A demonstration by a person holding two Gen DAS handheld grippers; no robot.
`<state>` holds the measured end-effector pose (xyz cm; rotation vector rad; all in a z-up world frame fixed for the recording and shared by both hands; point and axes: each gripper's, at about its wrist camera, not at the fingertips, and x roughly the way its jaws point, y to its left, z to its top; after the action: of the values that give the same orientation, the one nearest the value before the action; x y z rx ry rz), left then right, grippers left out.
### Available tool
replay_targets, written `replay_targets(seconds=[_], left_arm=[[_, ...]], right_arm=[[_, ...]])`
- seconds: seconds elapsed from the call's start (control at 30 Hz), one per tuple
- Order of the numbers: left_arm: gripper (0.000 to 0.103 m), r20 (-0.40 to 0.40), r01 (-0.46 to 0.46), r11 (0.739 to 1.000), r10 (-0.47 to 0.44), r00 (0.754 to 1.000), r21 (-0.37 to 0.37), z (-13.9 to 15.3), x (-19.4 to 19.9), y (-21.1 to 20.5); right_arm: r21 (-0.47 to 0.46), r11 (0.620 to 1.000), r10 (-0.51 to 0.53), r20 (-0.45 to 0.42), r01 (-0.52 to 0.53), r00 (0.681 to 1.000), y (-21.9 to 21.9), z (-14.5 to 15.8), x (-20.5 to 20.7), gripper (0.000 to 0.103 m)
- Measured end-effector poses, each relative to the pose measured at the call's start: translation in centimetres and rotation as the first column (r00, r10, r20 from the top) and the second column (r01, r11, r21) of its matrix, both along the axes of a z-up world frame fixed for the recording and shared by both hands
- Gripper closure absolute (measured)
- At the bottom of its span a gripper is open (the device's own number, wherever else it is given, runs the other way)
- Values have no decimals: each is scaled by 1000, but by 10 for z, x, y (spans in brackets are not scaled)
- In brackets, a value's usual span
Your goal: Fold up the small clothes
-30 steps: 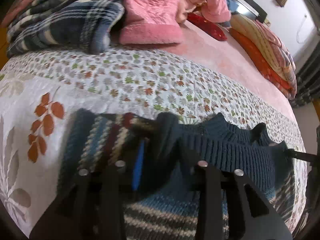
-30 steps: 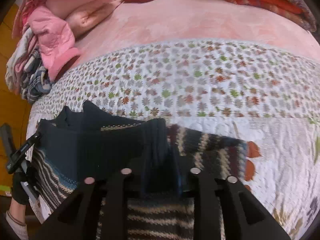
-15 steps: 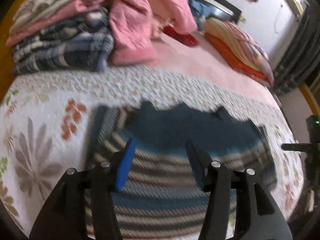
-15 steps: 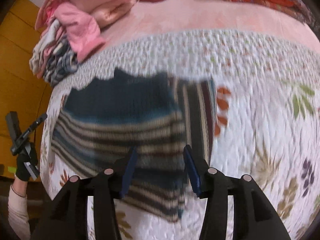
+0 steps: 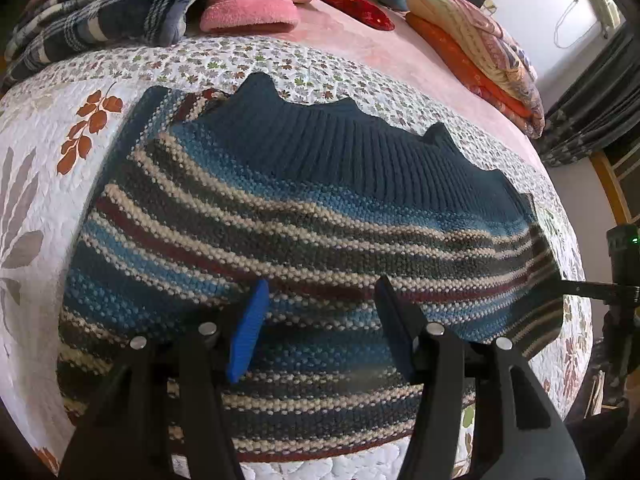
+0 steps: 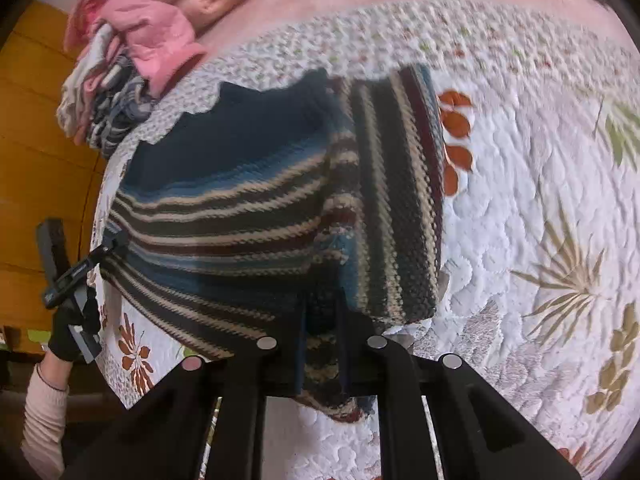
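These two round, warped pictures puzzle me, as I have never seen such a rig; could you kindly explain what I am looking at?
No robot here: a person holds a two-finger gripper in each hand, and each gripper carries a wide-angle camera looking along its fingers, which bends the picture. The black struts at the bottom are the gripper itself.

The left camera shows the left gripper open above a striped sweater lying on a quilt on a bed.

The right camera shows the right gripper shut on the sweater's near edge. At its left edge you see the person's gloved hand holding the other gripper.

At the back lies a pile of clothes, plaid and pink.
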<state>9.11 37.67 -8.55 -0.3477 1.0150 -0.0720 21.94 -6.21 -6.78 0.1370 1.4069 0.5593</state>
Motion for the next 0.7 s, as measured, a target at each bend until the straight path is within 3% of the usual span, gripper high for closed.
replay_targets(seconds=[0.1,0.33,0.57,0.67,0.7], left_arm=[[48,-2,10,1000,-10,1000,1,-3,-2,3],[48,-10,22,1000,-22,1000,11,-6,-2,3],[48,-7,23,999,-23,1000,23,-10,1,2],[48,-4,18,999,-18,1000,27,-8,0,1],[47,-1,11,1000,-11,1000,18,-6,0,1]], right_arm=[[-23,1000,-8,10,8,1000,-7,4,-2,91],[-87,996,-38,-47,34,998,-17,-28,-1,91],[-115,993,-32,-45,27,998,-13,-35,-3,91],[-97,995,-36,-51,31,998,-14,-30,-3,84],[-87,996,-41,-51,36,998,-14,-26,-2,75]])
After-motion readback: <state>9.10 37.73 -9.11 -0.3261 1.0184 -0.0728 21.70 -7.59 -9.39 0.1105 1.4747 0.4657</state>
